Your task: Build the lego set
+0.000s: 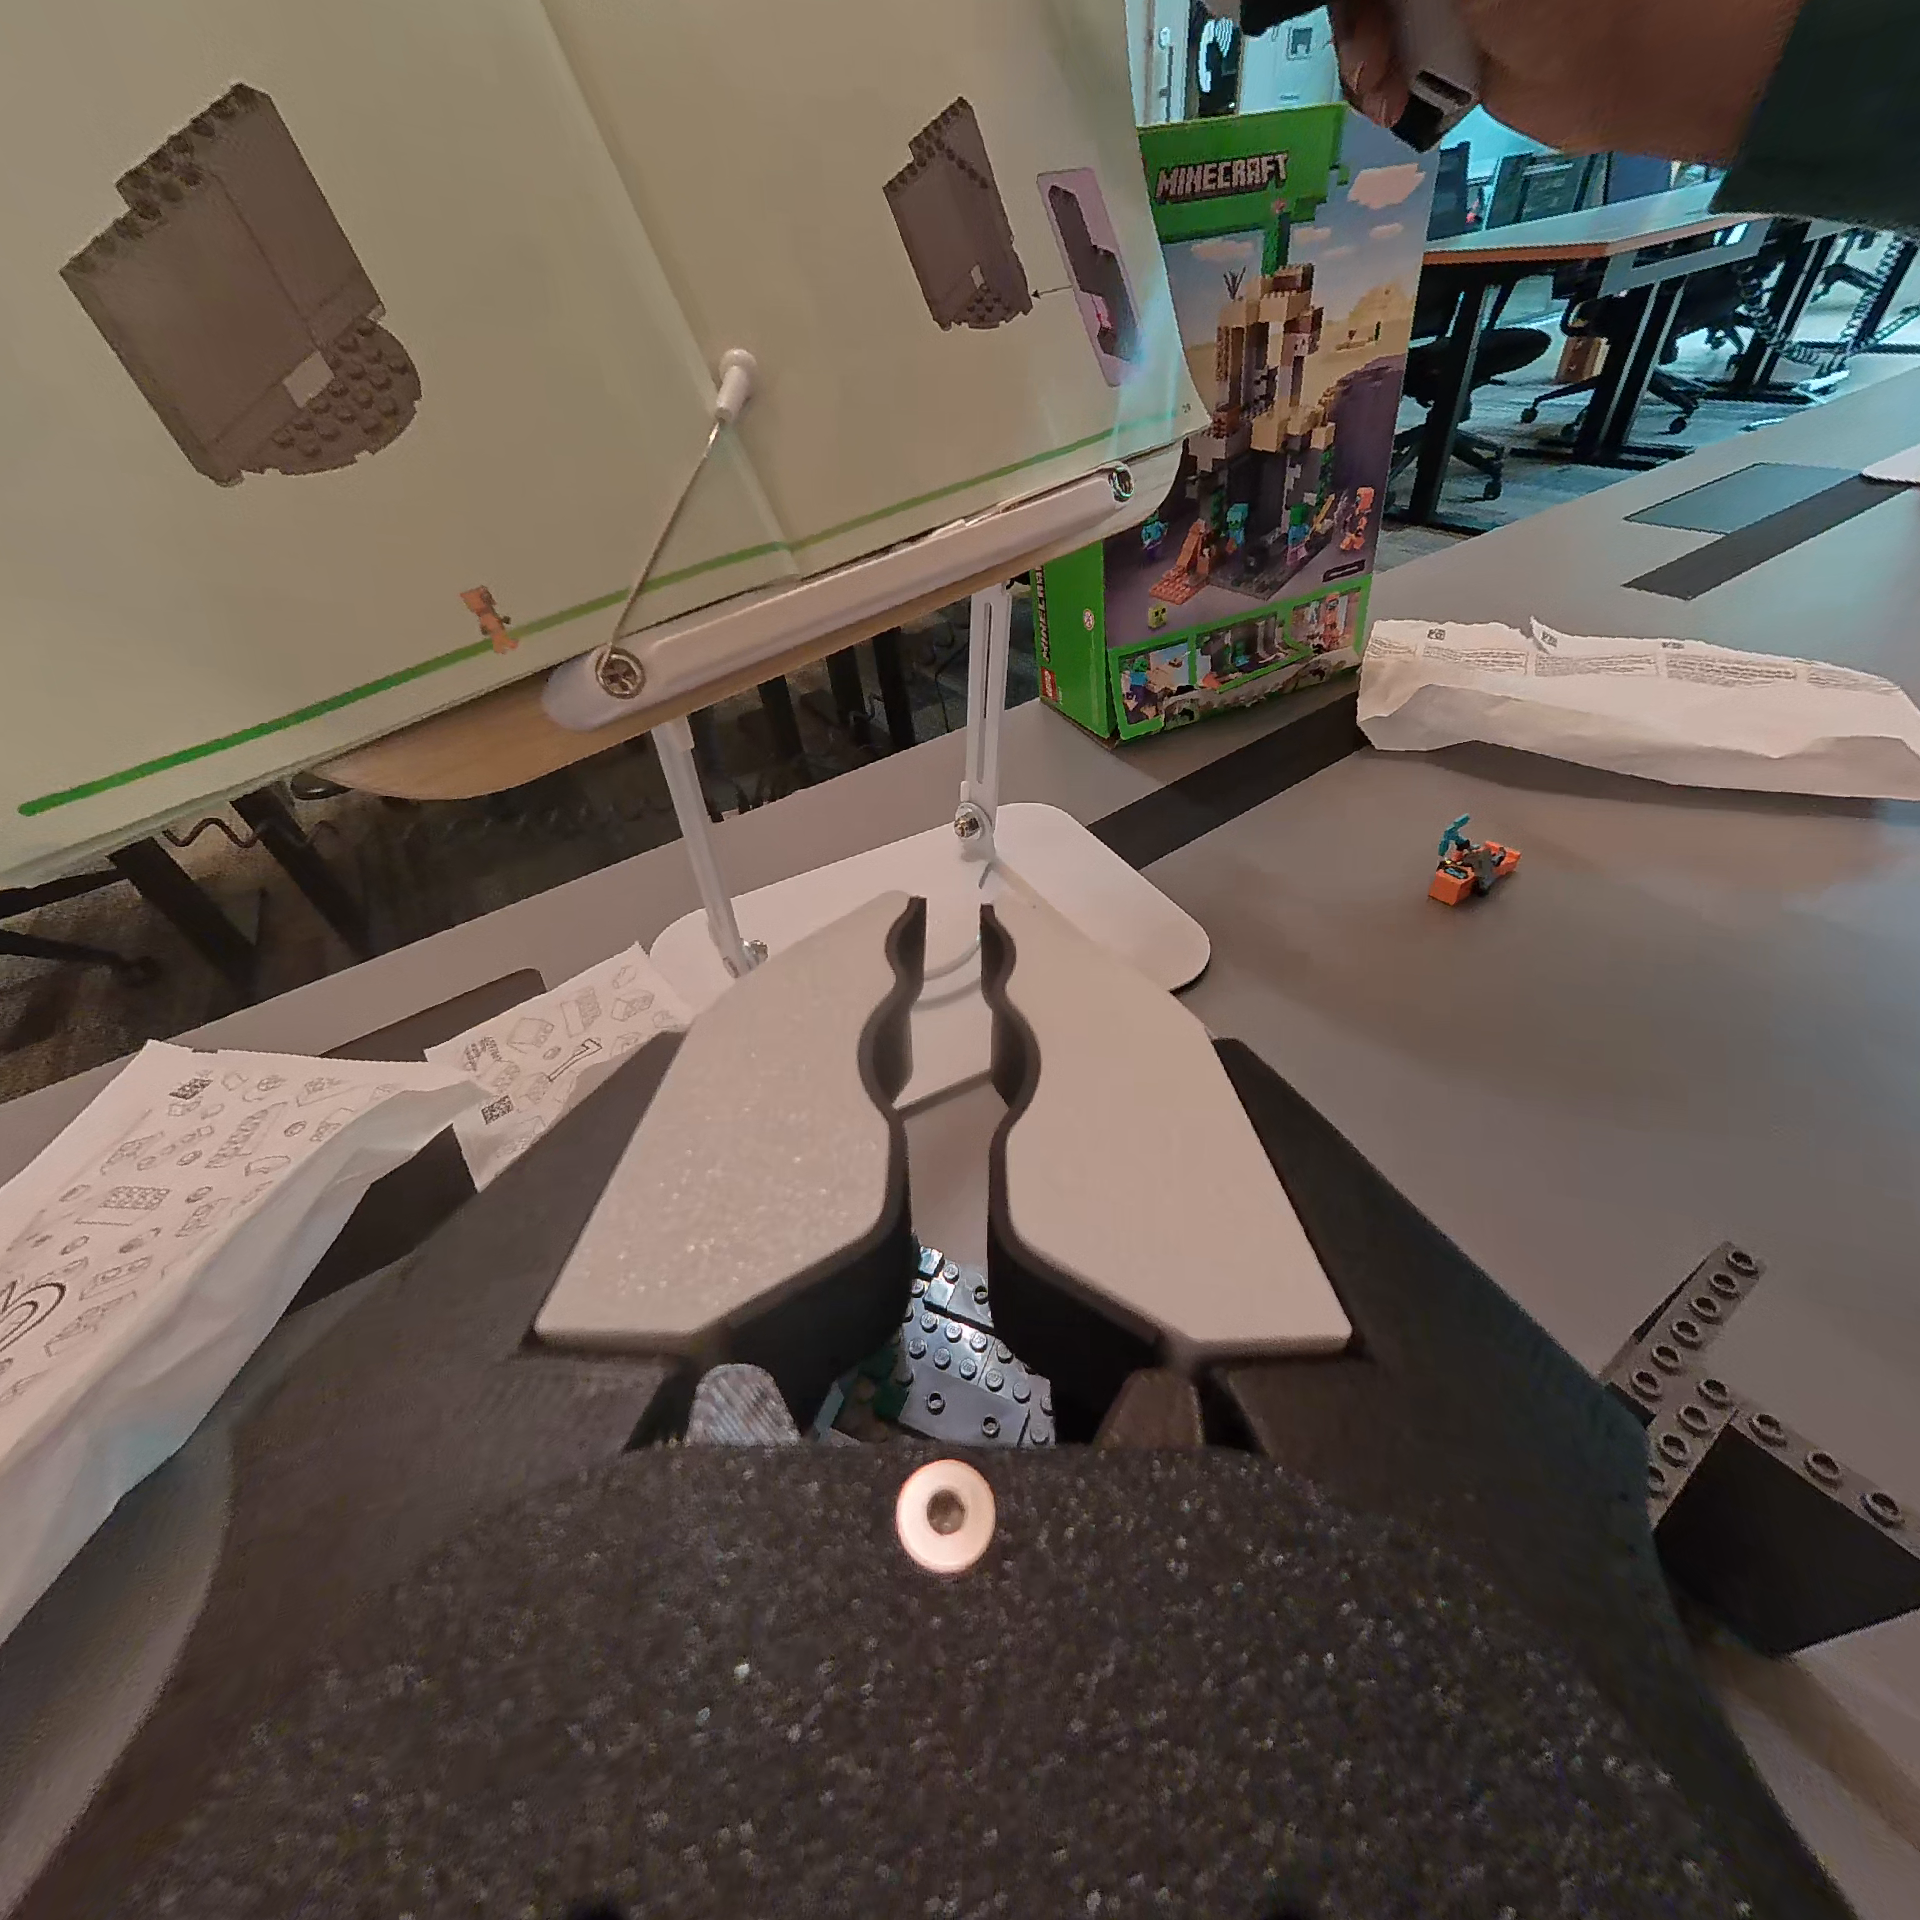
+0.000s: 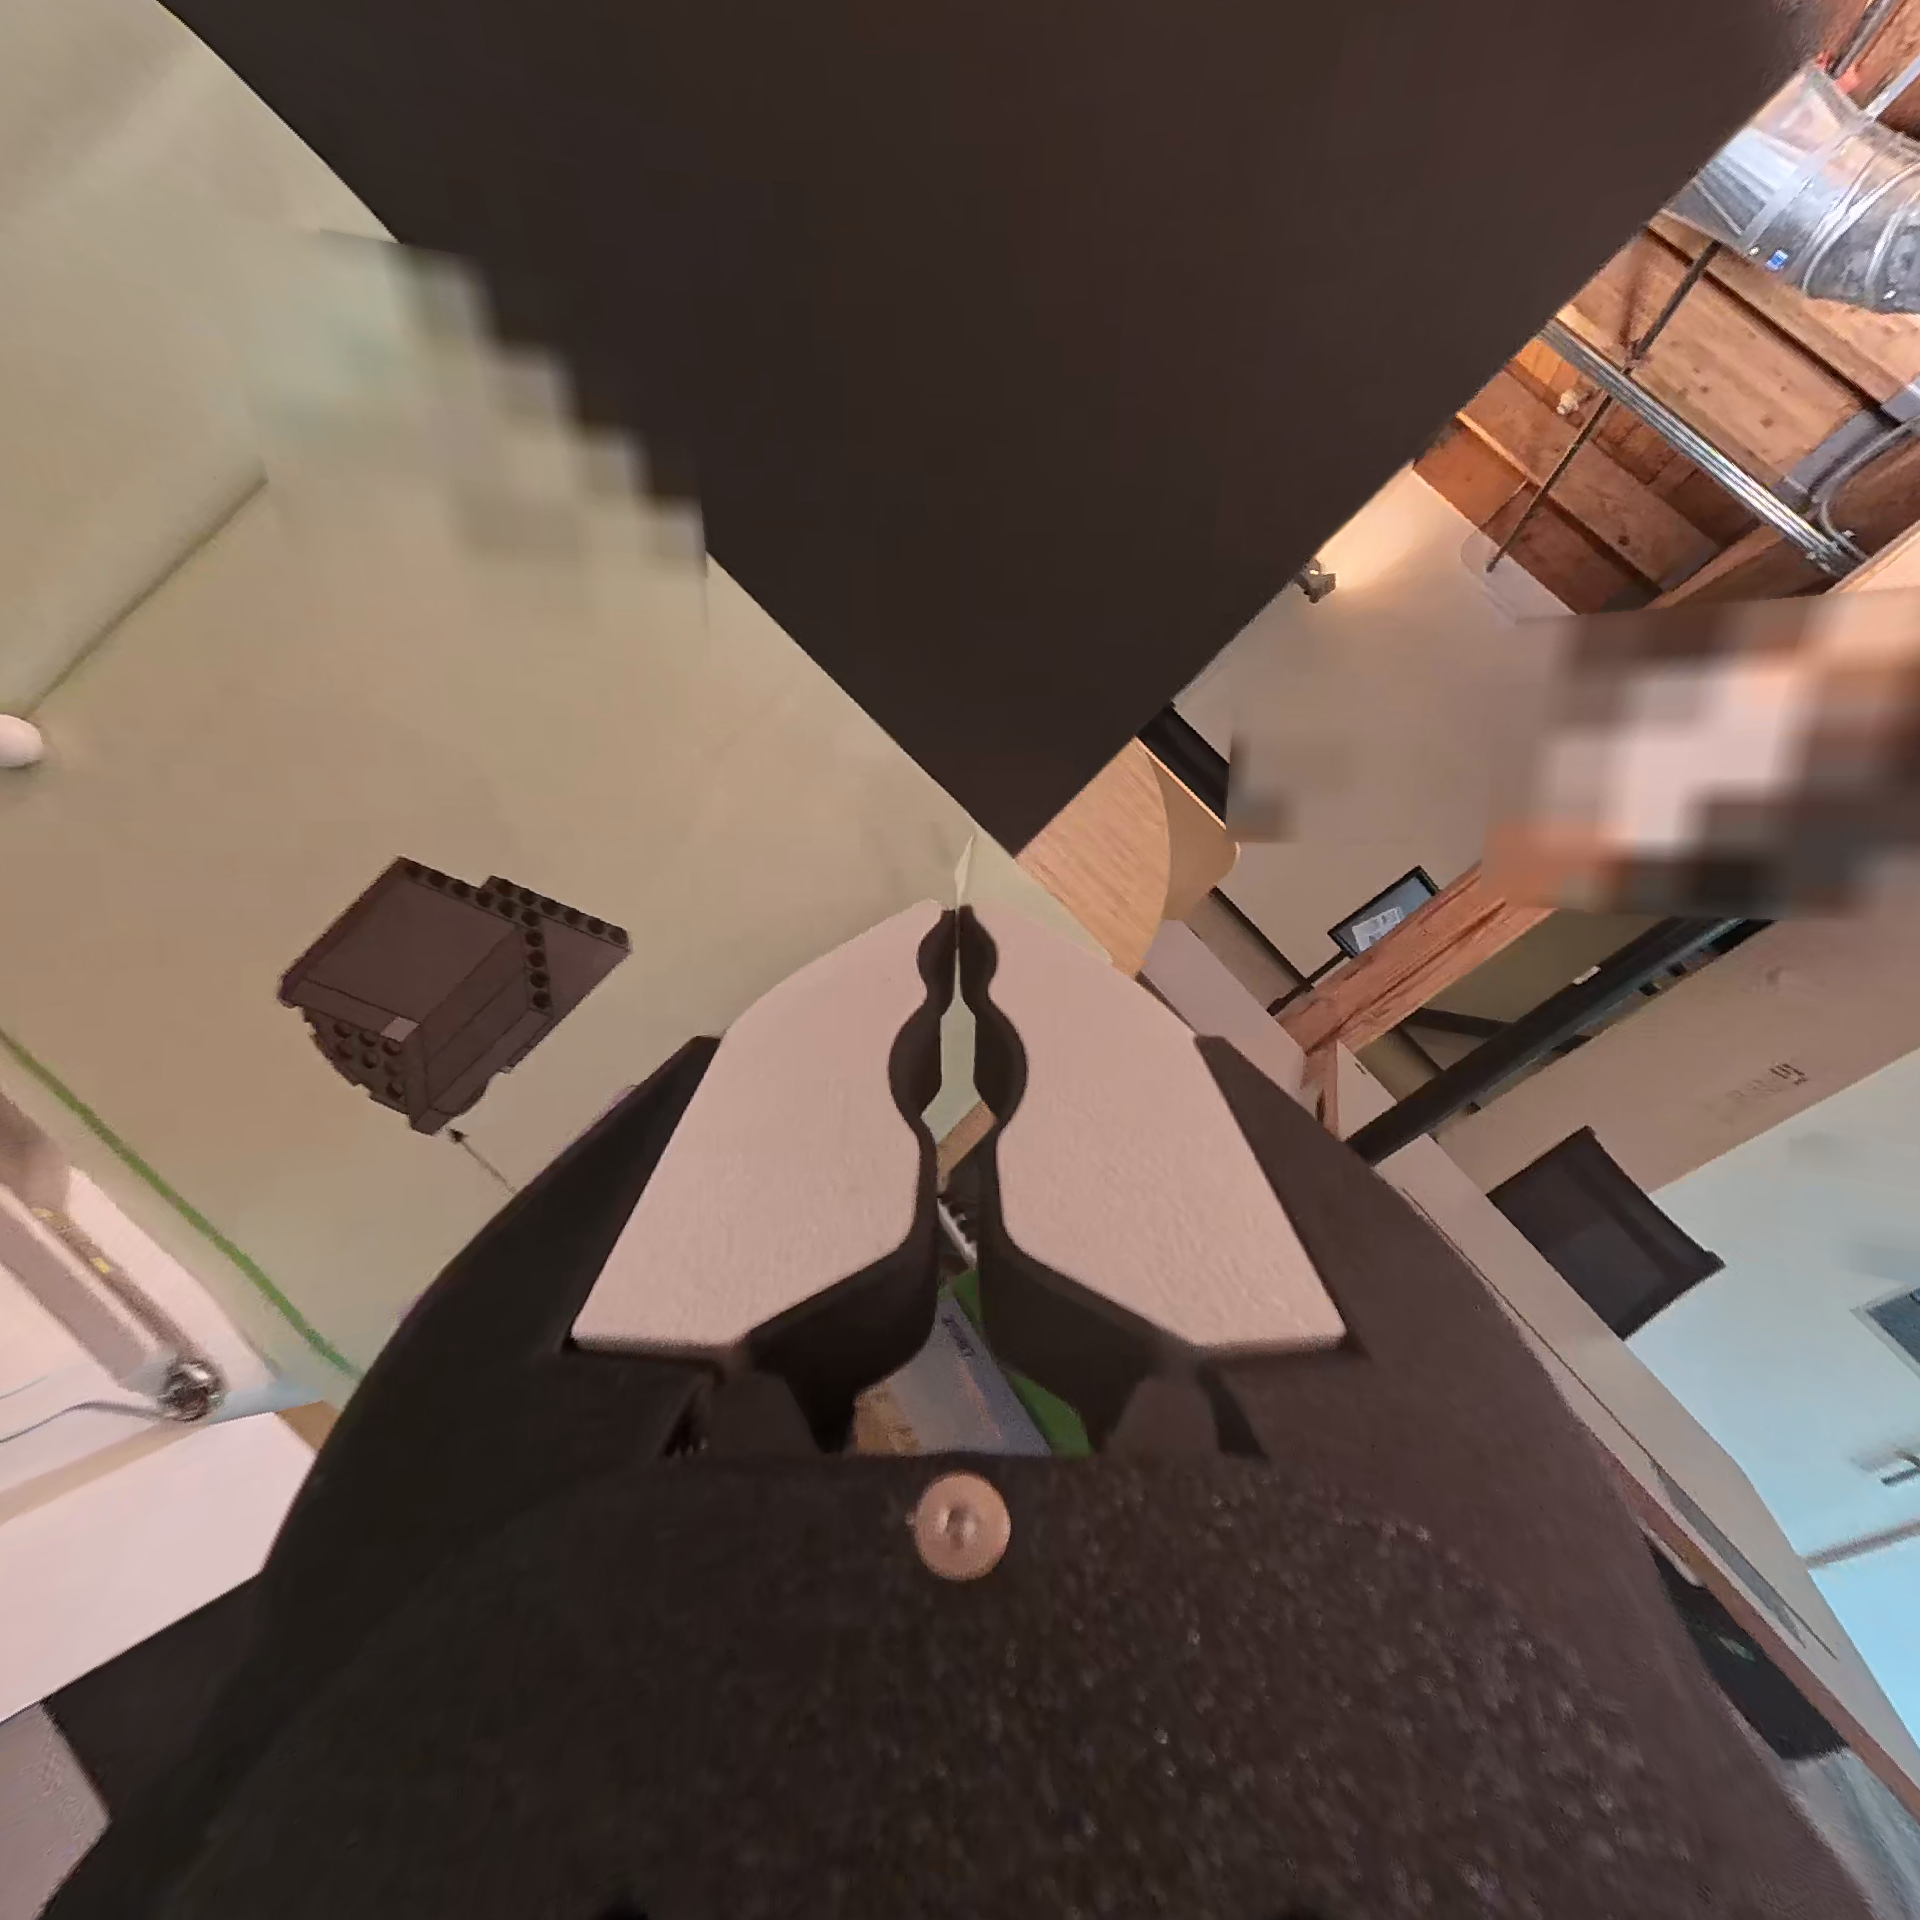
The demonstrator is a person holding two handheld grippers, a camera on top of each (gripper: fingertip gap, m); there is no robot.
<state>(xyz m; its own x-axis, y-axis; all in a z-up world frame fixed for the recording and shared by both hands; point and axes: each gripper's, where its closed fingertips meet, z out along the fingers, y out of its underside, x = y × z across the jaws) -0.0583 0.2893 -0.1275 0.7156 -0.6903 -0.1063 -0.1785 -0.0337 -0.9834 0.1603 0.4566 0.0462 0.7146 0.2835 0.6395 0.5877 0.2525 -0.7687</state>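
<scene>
My left gripper hovers low over the grey table, its jaws a narrow gap apart with nothing between them. Grey studded plates show beneath it through the gap. A dark grey brick assembly stands to its right. The open instruction booklet rests on a white stand ahead. My right gripper is raised at the booklet and shut on the edge of a page, whose dark side arches overhead. A hand holding that gripper shows at the top right of the left wrist view.
The green set box stands behind the stand. A small orange and teal build lies on the table to the right. A torn white paper bag lies at the far right, another at the left. Desks and chairs stand beyond the table. There is about 35 cm between the tips of the two grippers. To the dark grey brick assembly: left tips about 15 cm, right tips about 45 cm.
</scene>
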